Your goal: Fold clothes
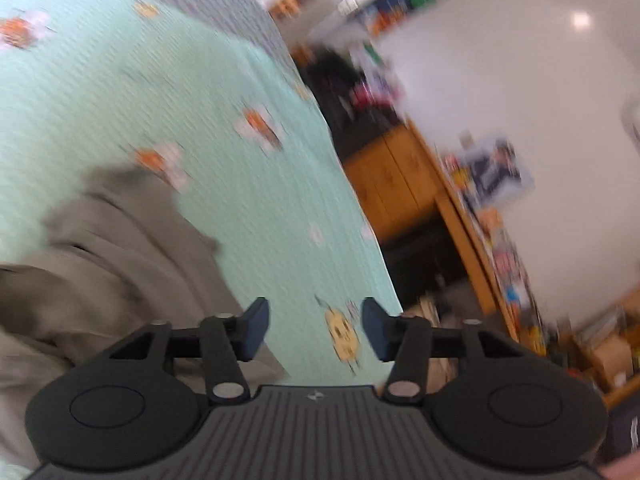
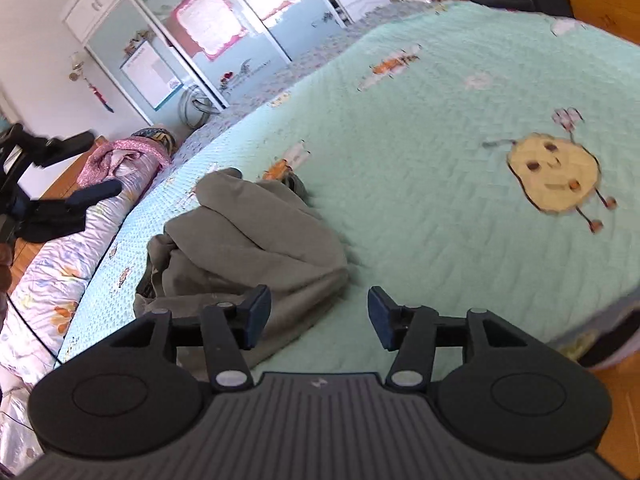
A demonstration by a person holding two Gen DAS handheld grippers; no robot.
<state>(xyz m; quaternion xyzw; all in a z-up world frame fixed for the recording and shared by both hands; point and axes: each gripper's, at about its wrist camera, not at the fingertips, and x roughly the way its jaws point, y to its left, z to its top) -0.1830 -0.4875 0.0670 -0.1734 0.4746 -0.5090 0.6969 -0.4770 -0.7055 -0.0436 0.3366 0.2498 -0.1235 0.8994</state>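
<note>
Standing apart with nothing between their pads, the jaws of the left gripper (image 1: pixel 315 329) hang over a mint quilt (image 1: pixel 120 120), a grey garment (image 1: pixel 92 256) bunched at lower left of that blurred view. The right gripper (image 2: pixel 319 317) is likewise parted and empty; its view alone shows the whole garment (image 2: pixel 248 248), a rumpled heap on the quilt (image 2: pixel 420 120) at centre left, just beyond its left finger. Only this view shows the other gripper (image 2: pixel 60 200) at the left edge, a pink blanket (image 2: pixel 120 156) and wardrobe doors (image 2: pixel 192 40) bearing posters too small to read. The left view alone shows wooden shelves (image 1: pixel 472 240). No writing is legible.
</note>
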